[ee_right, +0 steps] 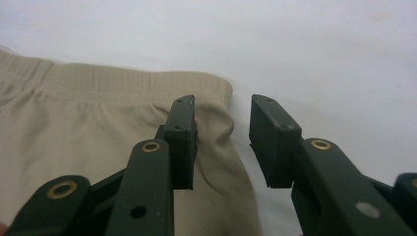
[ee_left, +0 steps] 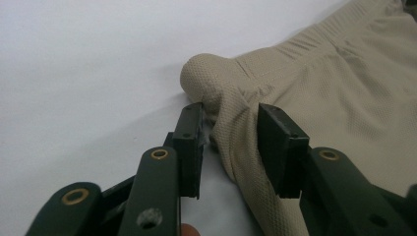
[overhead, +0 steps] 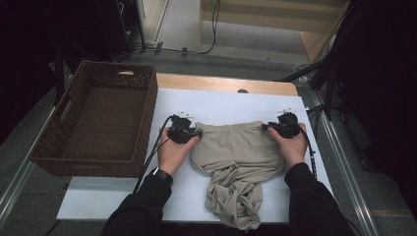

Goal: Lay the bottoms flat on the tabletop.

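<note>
A beige pair of shorts [overhead: 236,157] lies on the white table [overhead: 221,101], waistband at the far side and the legs bunched toward the near edge. My left gripper [overhead: 196,132] is at the waistband's left corner. In the left gripper view its jaws [ee_left: 228,128] stand apart around a raised fold of the fabric [ee_left: 334,83], without pinching it. My right gripper [overhead: 268,128] is at the right corner. In the right gripper view its jaws [ee_right: 221,123] are open, with the side edge of the shorts [ee_right: 74,128] lying between them and bare table showing in the gap.
A dark brown wicker basket [overhead: 147,123] stands at the left, overhanging the table's left edge, with nothing visible inside. A wooden strip borders the table's far edge. Cables and dark stands are on the floor beyond and to the right.
</note>
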Demonstrator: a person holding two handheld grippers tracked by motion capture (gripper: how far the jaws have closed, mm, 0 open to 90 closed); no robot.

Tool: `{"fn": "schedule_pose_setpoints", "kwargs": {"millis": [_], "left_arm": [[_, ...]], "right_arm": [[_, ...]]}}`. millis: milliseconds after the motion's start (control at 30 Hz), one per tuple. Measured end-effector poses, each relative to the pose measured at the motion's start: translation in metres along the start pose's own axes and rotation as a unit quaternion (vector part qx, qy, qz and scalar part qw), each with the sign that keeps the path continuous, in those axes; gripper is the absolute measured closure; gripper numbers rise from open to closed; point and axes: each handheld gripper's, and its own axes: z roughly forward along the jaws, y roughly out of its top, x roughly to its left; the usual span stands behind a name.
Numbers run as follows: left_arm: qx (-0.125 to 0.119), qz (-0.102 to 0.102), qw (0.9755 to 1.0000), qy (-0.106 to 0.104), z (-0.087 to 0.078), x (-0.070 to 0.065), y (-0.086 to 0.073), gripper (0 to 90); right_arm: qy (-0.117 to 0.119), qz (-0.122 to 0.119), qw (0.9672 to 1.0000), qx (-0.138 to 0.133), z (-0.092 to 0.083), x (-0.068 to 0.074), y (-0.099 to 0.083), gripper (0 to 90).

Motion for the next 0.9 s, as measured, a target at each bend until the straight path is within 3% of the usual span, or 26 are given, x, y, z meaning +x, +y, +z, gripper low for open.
{"fn": "schedule_pose_setpoints", "kwargs": {"millis": [67,167,233,267,367,500,667,900], "left_arm": [[0.003,0.003,1.0,0.002,0.0,0.001,0.001,64.3],[0.016,0.0,0.9997,-0.02,0.0,0.002,0.002,71.7],[0.023,0.013,0.9995,-0.019,0.001,0.001,0.003,79.7],[0.027,0.019,0.9993,-0.015,0.001,0.002,0.004,85.6],[0.028,0.023,0.9992,-0.015,0.003,0.004,0.007,88.6],[0.01,0.018,0.9998,-0.004,0.004,0.009,0.018,89.1],[-0.008,0.012,0.9999,0.006,0.006,0.023,0.041,89.2],[-0.046,0.003,0.9983,0.034,0.009,0.042,0.086,89.2]], "right_arm": [[0.004,-0.002,1.0,0.005,0.003,0.0,-0.001,61.6],[0.017,-0.01,0.9998,0.008,0.008,0.003,-0.002,65.5],[0.02,-0.015,0.9996,0.01,0.009,0.005,-0.002,70.7],[0.025,-0.02,0.9994,0.015,0.009,0.004,-0.001,79.6],[0.027,-0.032,0.9989,0.021,0.009,0.002,0.0,85.3],[0.007,-0.064,0.9978,0.012,0.007,0.004,0.009,86.8],[-0.013,-0.064,0.9974,-0.031,0.006,0.004,0.031,87.1],[-0.03,-0.082,0.995,-0.049,0.016,0.002,0.074,87.3]]}}
